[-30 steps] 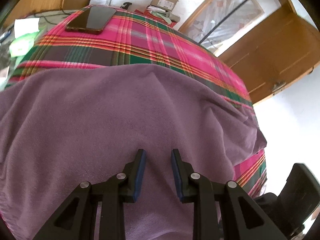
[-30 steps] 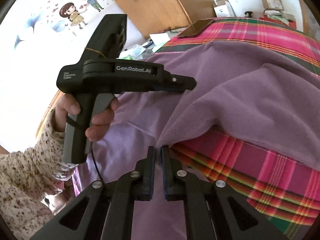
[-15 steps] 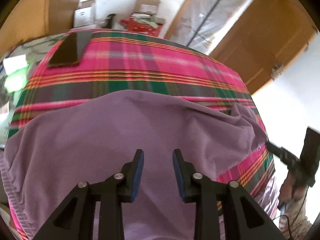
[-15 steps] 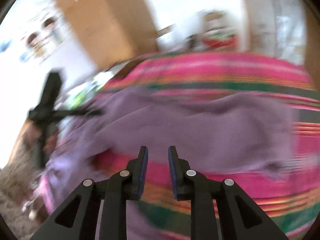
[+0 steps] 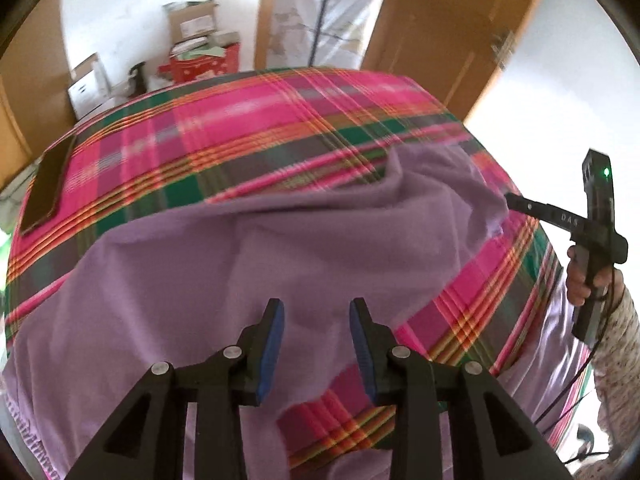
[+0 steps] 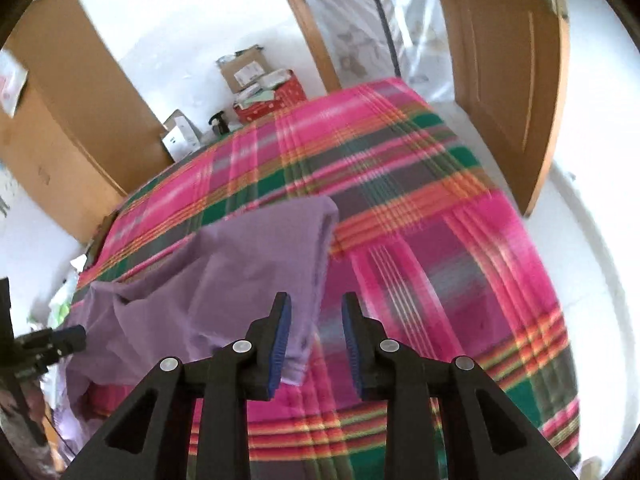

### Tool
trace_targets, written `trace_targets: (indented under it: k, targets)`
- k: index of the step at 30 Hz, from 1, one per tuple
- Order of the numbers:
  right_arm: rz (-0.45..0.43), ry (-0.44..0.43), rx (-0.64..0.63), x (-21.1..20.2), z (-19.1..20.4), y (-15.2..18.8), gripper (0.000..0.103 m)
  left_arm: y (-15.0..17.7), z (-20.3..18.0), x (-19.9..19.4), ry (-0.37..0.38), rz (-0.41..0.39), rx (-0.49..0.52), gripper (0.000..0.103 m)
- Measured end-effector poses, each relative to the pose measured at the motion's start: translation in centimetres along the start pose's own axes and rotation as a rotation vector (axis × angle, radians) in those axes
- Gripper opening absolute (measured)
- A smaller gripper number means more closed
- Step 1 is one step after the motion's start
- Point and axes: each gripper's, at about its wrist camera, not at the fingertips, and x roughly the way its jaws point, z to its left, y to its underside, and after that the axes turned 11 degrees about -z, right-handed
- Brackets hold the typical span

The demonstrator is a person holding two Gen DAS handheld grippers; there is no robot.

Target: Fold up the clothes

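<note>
the purple garment [image 5: 224, 264] lies spread over the plaid blanket [image 5: 256, 120], one end folded toward the far side; the left gripper [image 5: 316, 320] hovers spread above it, pinching nothing; the right gripper [image 6: 314, 316] is spread too, empty, over the garment's edge; a dark phone [image 5: 46, 188] rests at the blanket's left; cardboard boxes [image 5: 192, 28] sit beyond.

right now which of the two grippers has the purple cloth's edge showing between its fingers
The right gripper: an edge of the purple garment shows in its open gap. The left gripper hovers open over the middle of the cloth.
</note>
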Motion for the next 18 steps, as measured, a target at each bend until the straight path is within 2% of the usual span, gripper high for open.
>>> trace_targets:
  k: [2,7,10,15,17,18]
  targets:
    - [0.009,-0.030,-0.006,-0.3,-0.1,1.0,0.029,0.4,-1.0,0.4,0.002,0.014,0.030,0.034]
    - [0.023,-0.053,-0.136,-0.3,2.4,2.6,0.030,0.8,-4.8,1.2,-0.004,-0.008,0.170,0.035]
    - [0.025,-0.067,-0.190,0.2,3.6,3.1,0.030,0.8,-6.3,1.7,0.000,-0.016,0.207,0.035]
    - [0.036,-0.033,-0.279,1.0,4.9,3.8,0.030,1.4,-8.0,2.8,-0.086,-0.017,0.295,0.035]
    - [0.034,-0.020,-0.310,1.2,5.3,4.1,0.034,1.6,-8.5,3.2,-0.117,-0.027,0.331,0.035]
    - [0.032,-0.014,-0.326,1.2,5.4,4.3,0.042,1.7,-8.7,3.5,-0.128,-0.026,0.344,0.035]
